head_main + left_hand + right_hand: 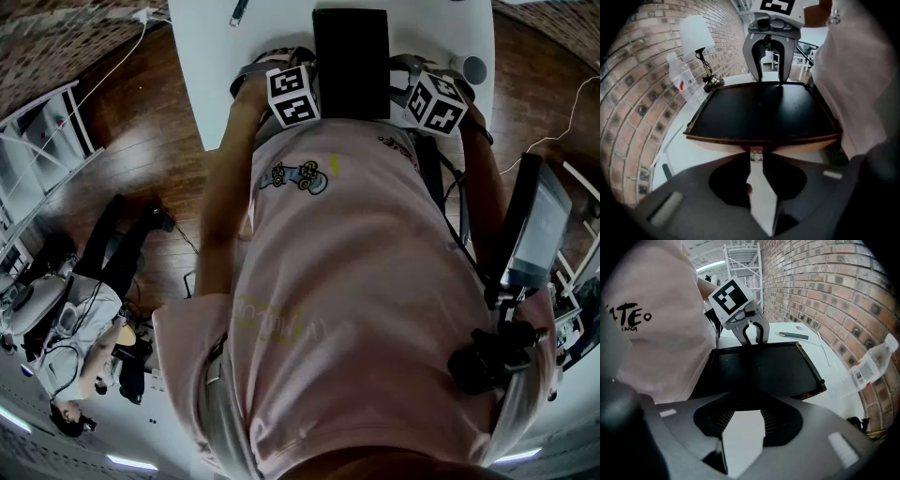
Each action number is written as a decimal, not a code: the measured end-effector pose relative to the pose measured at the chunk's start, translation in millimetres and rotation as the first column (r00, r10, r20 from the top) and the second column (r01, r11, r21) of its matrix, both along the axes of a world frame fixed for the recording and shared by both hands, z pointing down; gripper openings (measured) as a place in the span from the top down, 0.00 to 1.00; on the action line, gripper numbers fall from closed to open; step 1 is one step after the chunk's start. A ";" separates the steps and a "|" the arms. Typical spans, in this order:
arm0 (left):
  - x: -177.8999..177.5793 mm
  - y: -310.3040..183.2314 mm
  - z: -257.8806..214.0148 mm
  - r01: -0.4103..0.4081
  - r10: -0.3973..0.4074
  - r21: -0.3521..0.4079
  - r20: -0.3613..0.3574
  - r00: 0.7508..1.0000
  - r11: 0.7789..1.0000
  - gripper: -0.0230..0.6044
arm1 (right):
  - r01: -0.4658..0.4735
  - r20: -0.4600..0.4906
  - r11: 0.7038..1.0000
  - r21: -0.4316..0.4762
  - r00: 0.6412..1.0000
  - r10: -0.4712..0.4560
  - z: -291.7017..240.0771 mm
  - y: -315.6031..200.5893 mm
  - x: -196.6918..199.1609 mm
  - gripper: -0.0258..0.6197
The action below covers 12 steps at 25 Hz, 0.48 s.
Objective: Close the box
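A flat black box (351, 61) with a tan wooden rim lies on the white table (216, 56), its lid down. The left gripper (756, 152) is shut. Its tips meet at a small metal clasp (756, 157) on the box's near edge (761, 139), and I cannot tell whether they pinch it. Opposite it, the right gripper (769, 80) stands at the other edge with its fingers (757, 70) spread apart. Nothing shows between them. In the right gripper view the left gripper (752, 342) sits at the lid's far edge (754, 345). In the head view the marker cubes (292, 94) flank the box.
A white-shaded lamp (696, 35) and a plastic water bottle (684, 77) stand by the brick wall (628, 93). A green pen (792, 335) lies on the table beyond the box. The person's pink shirt (356, 281) presses against the table edge. Another person (84, 309) is on the floor at the left.
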<state>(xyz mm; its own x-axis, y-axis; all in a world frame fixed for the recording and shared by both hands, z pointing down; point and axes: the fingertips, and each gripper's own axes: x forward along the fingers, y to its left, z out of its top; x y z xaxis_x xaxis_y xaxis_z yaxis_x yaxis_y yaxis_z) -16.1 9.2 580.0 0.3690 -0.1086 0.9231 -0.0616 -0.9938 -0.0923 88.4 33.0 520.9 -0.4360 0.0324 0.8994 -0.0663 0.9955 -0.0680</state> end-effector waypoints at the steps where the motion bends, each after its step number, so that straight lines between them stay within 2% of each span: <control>1: -6.0 1.0 0.3 0.008 -0.007 -0.005 0.004 1.000 1.000 0.83 | 0.000 0.008 1.000 -0.001 1.000 0.000 0.3 0.4 0.6 0.71; 12: -58.0 -1.1 0.1 0.053 -0.053 -0.018 0.001 0.999 0.998 0.83 | -0.033 0.052 0.999 -0.004 0.998 0.033 -0.5 -6.2 1.7 0.71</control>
